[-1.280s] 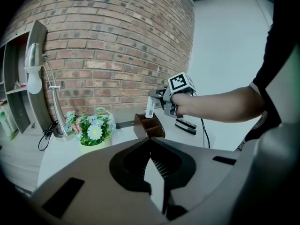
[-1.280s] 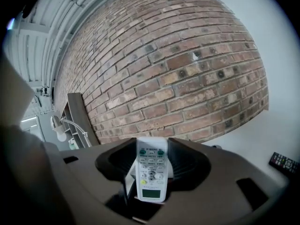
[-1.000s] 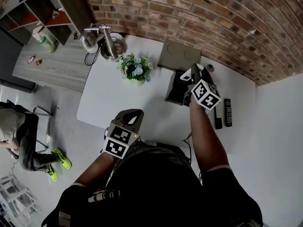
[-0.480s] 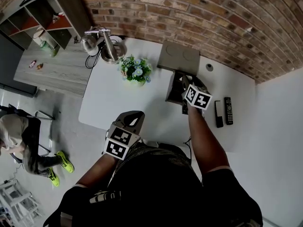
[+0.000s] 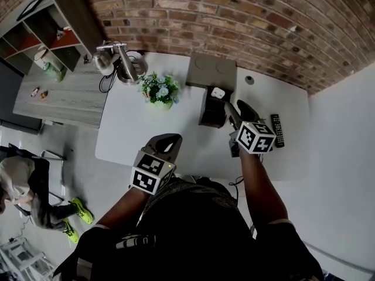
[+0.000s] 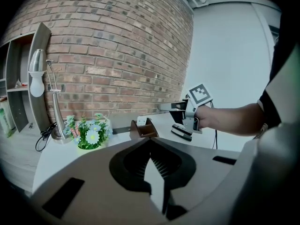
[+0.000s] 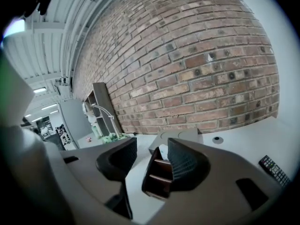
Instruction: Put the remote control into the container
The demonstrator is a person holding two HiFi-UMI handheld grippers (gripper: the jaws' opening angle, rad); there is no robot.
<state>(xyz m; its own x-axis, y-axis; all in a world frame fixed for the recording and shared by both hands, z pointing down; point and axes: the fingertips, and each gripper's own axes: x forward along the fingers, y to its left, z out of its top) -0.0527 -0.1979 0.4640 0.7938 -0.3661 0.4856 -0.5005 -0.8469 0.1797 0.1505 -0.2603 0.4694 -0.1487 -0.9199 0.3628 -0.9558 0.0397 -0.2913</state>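
A dark brown container [image 5: 211, 109] with open slots stands on the white table [image 5: 146, 127]. A small white object [image 5: 218, 92] sits in its far end. A black remote control [image 5: 277, 130] lies on the table to the right. My right gripper [image 5: 239, 110] is open and empty, just right of the container. In the right gripper view the container [image 7: 157, 172] shows between the spread jaws of that gripper [image 7: 152, 146], with the remote [image 7: 274, 168] lying off to the right. My left gripper [image 5: 167, 138] hovers shut at the table's near edge, holding nothing.
A potted flower [image 5: 158, 91] and a chrome lamp [image 5: 120, 63] stand at the table's far left. A flat grey box [image 5: 212, 70] lies behind the container, against the brick wall. A wooden side table [image 5: 64, 92] and a seated person [image 5: 23, 180] are to the left.
My right gripper has drawn back from over the container toward me and to the right. The white object in the container's far end now shows. The left gripper has hardly moved.
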